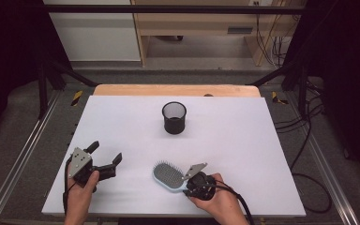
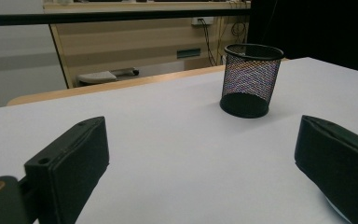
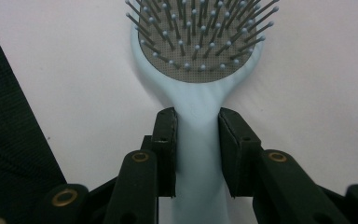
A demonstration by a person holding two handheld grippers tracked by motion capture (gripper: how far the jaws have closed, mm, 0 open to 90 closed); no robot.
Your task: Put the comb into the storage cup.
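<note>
Surface: white table (image 1: 243, 140), mesh cup (image 1: 174, 117) at far centre.
Hairbrush (image 1: 168, 177): pale blue, grey pad, bristles up, near centre-right.
Right gripper (image 3: 197, 135): clamps the brush handle.
Left gripper (image 1: 106, 157): wide, holding nothing.

The brush (image 3: 198, 56) was cut off at the top edge, and its handle end was hidden under the right gripper (image 3: 198, 140).

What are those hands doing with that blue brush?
A person is working at a white table with a grabbing tool in each hand. The right tool has shut on the handle of a light blue hairbrush, which lies bristles up near the front edge. The left tool is open and holds nothing. A black mesh cup stands upright farther back.
</note>
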